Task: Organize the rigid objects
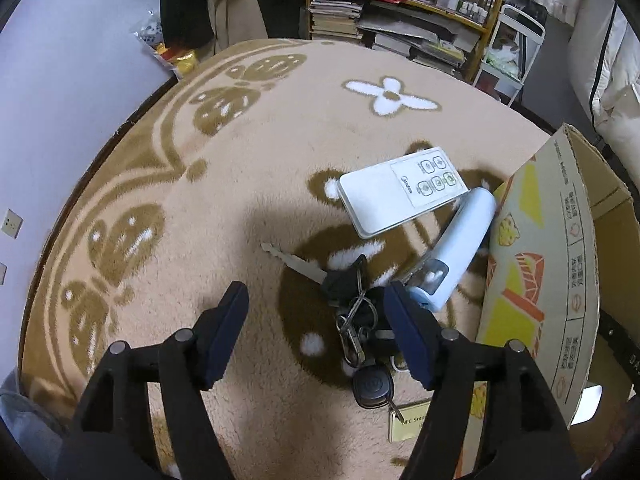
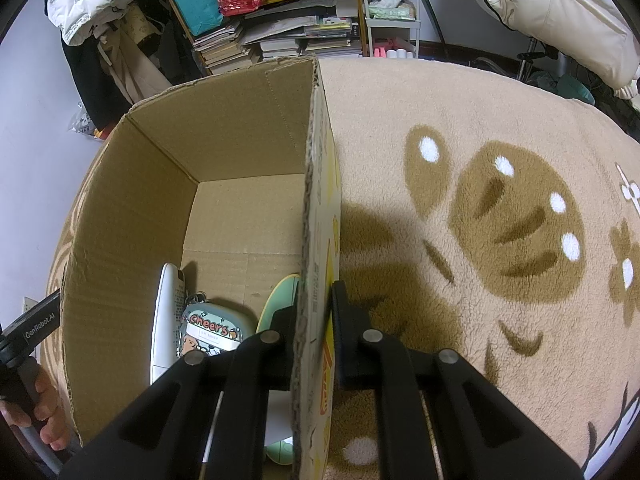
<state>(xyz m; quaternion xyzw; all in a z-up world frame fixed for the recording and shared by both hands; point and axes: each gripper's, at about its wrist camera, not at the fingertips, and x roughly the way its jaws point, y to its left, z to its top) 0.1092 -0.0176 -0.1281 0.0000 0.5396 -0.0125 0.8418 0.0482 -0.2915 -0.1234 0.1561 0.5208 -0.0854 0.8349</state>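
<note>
Beside the printed cardboard box [image 1: 532, 264] lies a white remote [image 1: 400, 190].

Both views are evenly lit by soft indoor light from above, moderately bright, without harsh highlights. In the left wrist view a broad diffuse shadow falls on the rug [image 1: 248, 160] ahead of the left gripper [image 1: 316, 300]; the remote [image 1: 400, 190] shows a mild sheen but its markings stay legible. In the right wrist view the right gripper [image 2: 314, 308] casts a soft shadow on the rug just right of the box [image 2: 120, 220], whose interior is shaded. Strong fisheye distortion bends the edges; black vignetting fills the corners. Focus is sharp centrally, softer at the periphery.
</note>
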